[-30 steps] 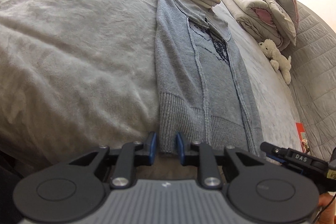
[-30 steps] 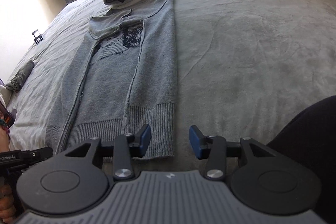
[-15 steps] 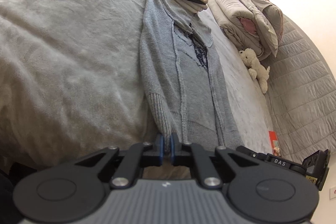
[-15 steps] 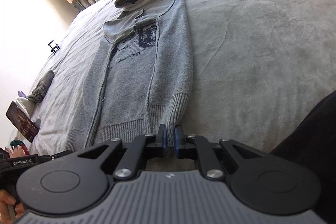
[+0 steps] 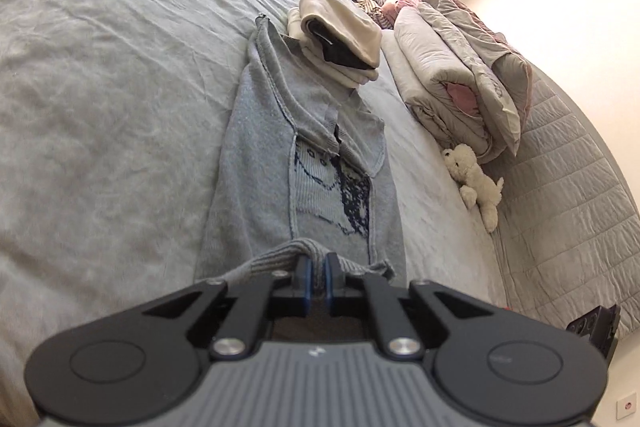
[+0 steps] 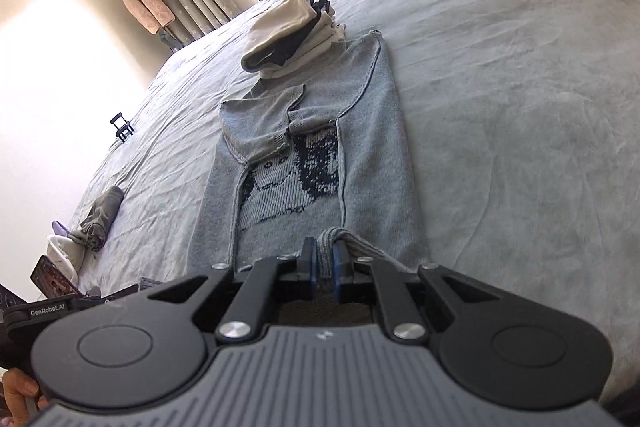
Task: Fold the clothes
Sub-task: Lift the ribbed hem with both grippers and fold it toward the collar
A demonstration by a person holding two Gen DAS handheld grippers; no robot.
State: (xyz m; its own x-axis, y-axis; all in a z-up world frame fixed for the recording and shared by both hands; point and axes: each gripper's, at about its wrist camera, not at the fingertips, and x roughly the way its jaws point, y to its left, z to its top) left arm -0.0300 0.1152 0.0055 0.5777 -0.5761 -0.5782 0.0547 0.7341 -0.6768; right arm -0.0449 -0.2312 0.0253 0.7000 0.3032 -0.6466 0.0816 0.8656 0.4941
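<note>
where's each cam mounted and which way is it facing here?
Left wrist: on the left gripper, looking along its fingers over the bed toward the headboard side; shows its jaws shut on the sweater hem.
Right wrist: on the right gripper, facing up the bed toward the window; jaws shut on the hem, a hand at lower left.
Shared: the sweater, folded clothes stack, plush toy.

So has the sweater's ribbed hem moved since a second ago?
Yes. The ribbed hem, pinched by left gripper and right gripper, has lifted off the bed and come toward the knitted face pattern.
</note>
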